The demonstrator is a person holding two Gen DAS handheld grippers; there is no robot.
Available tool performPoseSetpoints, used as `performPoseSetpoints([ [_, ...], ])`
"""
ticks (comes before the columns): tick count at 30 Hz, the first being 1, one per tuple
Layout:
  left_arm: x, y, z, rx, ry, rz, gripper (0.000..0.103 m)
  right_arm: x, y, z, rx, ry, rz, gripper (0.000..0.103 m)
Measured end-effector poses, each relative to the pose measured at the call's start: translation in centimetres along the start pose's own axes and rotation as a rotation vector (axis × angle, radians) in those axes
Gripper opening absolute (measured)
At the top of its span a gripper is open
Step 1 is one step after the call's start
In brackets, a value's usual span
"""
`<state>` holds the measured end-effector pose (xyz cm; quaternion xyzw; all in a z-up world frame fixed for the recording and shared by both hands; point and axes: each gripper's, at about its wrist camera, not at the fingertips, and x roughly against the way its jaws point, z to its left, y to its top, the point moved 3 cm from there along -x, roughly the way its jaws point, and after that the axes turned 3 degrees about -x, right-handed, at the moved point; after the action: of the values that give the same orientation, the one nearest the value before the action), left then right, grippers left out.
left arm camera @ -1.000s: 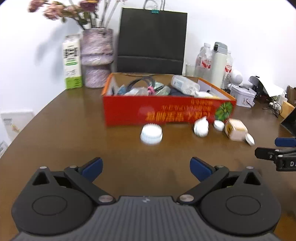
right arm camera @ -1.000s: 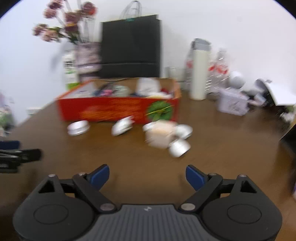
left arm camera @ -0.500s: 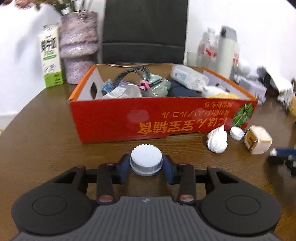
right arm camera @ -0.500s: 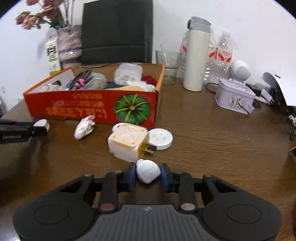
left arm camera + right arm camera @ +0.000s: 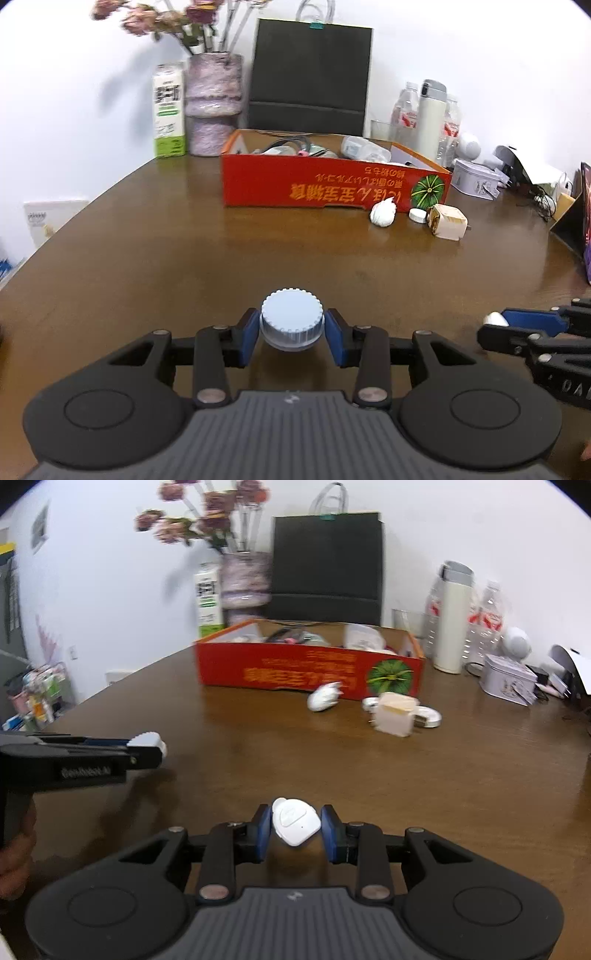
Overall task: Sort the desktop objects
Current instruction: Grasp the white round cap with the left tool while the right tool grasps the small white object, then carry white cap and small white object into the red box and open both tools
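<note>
Ridged white cap (image 5: 291,324) pinched level in left tongs (image 5: 291,335); small rounded white case (image 5: 295,821) in right tongs (image 5: 296,830).

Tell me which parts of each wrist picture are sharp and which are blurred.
Left wrist view: the ridged cap is sharp, the flowers smeared. Right wrist view: the white fob is crisp; the red box and cream plug are motion-blurred.

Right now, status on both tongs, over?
Left tongs shut on ribbed white cap. Right tongs shut on small white case. Red box ahead, path clear.
</note>
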<state>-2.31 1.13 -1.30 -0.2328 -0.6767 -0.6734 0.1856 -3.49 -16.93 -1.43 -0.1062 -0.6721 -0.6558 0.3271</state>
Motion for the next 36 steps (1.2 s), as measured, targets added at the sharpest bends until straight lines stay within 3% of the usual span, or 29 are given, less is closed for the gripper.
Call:
performPoseSetpoints([
  [11, 2.8, -2.4, 0.9, 0.020, -0.011, 0.003, 0.040, 1.9, -1.9, 3.8, 0.041, -0.011, 0.010, 0.028],
  [23, 3.6, -2.6, 1.1, 0.028, -0.022, -0.014, 0.039, 3.3, -1.6, 3.9, 0.059, -0.022, -0.038, 0.028],
  [28, 2.7, 1.4, 1.4, 0.030, -0.068, -0.078, 0.039, 3.2, 2.3, 1.6, 0.015, 0.029, -0.073, 0.028],
  [33, -1.0, 8.8, 1.6, -0.001, -0.168, -0.126, 0.040, 1.3, 10.3, -2.1, 0.013, 0.036, -0.108, 0.028],
  [36, -5.0, 13.9, 1.8, 0.015, -0.211, -0.098, 0.039, -1.7, 15.7, -3.8, 0.028, 0.033, -0.111, 0.028],
])
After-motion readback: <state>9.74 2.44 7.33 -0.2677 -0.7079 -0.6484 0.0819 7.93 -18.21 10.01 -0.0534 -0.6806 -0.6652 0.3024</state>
